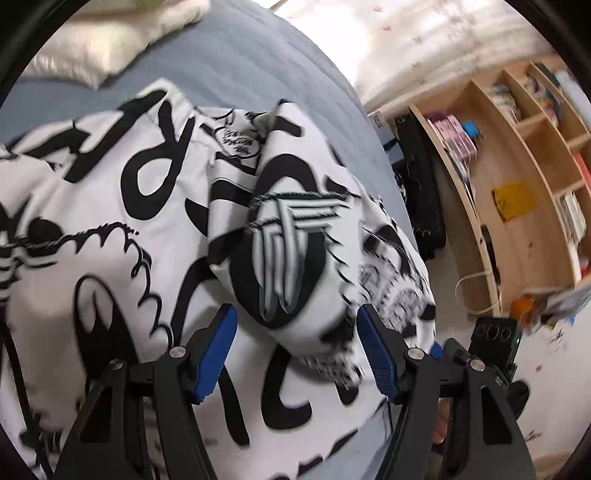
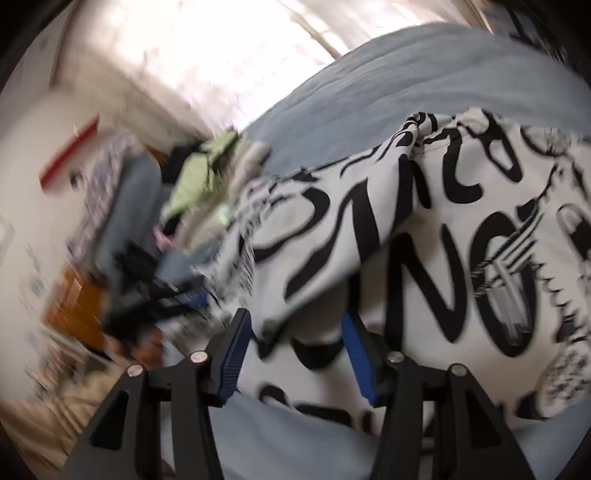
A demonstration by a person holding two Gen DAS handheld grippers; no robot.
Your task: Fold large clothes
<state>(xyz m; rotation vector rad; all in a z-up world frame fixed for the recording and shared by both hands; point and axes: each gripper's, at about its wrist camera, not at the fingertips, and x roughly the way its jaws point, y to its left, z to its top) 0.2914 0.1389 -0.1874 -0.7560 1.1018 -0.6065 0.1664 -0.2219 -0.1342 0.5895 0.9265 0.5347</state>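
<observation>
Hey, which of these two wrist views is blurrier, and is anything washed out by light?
Right wrist view is blurrier: the clutter left of the bed smears into streaks, while the garment print and right gripper stay readable. Left wrist view is sharper; the pillow and the shelf are slightly soft. Both views blow out at the bright curtain up top, and both bow with fisheye distortion.

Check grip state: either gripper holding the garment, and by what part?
Nothing held. Left gripper and right gripper both stand open around folds of the black-and-white garment, not clamped.
</observation>
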